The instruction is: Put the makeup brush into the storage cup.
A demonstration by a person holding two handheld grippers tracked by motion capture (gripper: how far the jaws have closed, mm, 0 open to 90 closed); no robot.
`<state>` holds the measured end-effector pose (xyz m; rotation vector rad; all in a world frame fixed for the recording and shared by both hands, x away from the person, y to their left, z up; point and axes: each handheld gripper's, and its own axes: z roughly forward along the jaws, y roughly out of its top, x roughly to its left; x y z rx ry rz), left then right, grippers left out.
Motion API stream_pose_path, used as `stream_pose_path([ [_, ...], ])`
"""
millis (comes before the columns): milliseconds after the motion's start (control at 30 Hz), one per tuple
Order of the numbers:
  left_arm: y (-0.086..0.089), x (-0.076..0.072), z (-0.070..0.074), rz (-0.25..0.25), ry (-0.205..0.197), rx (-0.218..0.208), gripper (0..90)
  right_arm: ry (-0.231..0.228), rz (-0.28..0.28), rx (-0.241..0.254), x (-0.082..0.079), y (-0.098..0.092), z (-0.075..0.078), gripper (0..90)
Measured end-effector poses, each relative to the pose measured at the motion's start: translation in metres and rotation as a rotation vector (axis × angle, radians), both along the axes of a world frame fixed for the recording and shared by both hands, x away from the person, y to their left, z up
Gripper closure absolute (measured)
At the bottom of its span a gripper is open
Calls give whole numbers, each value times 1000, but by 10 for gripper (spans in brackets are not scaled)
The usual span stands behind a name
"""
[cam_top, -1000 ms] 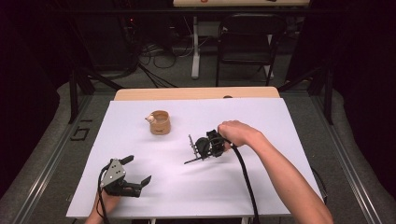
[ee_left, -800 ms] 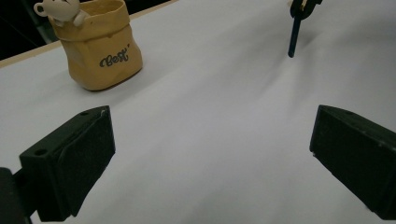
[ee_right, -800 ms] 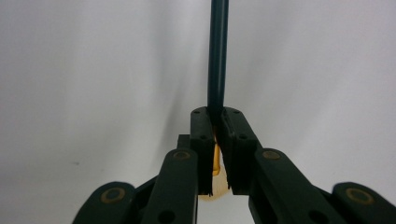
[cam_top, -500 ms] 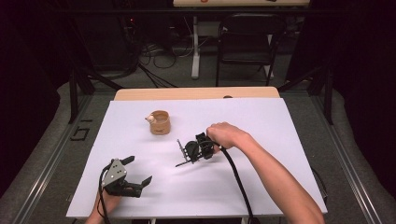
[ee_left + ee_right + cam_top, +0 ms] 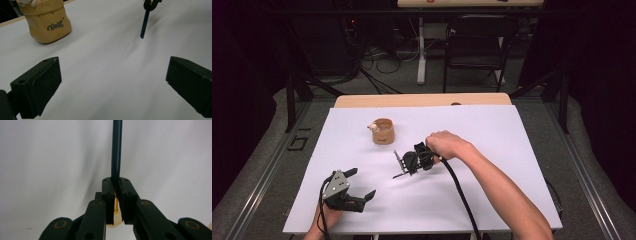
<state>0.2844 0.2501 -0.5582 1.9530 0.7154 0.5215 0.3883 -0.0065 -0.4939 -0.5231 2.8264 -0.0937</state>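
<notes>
A thin dark rod [image 5: 116, 150] was pinched between the pressed jaws of the right gripper [image 5: 404, 162], its free end slanting down to the white desk [image 5: 512, 150] near the middle. Behind it, well apart, stood a small tan pot [image 5: 383, 131]. The left gripper [image 5: 357, 187] rested at the near left edge, jaws spread wide around nothing.

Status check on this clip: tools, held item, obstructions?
Right tool shut on dark stick, tip near white sheet. Left tool open, empty. Tan pot apart, nothing blocking.
</notes>
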Motion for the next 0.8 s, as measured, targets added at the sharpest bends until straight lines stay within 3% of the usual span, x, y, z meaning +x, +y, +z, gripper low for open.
stream_pose_path([
  [67, -1, 1, 1, -4, 16, 27, 1, 2, 6, 2, 0, 2, 1, 838],
  [100, -3, 2, 4, -14, 43, 85, 1, 4, 6, -1, 0, 2, 1, 839],
  [133, -3, 2, 4, -14, 43, 85, 1, 2, 8, -4, 0, 3, 1, 838],
  [167, -6, 4, 9, -24, 60, 156, 1, 2, 6, -3, 0, 3, 1, 838],
  [267, -11, 5, 14, -45, 74, 187, 1, -4, 8, -4, 0, 3, 1, 838],
  [367, -23, 10, 26, -87, 118, 259, 0, -2, 10, 1, 0, 3, 1, 838],
  [467, -28, 15, 31, -106, 143, 282, 0, 0, 8, 3, 0, 3, 1, 838],
  [567, -37, 24, 39, -130, 203, 330, 0, 4, 18, 1, -1, 4, 1, 838],
  [667, -42, 31, 44, -146, 230, 360, 0, 6, 20, 9, -1, 5, 1, 838],
  [800, -48, 39, 50, -162, 240, 368, 0, 3, 19, 8, -2, 6, 1, 838],
])
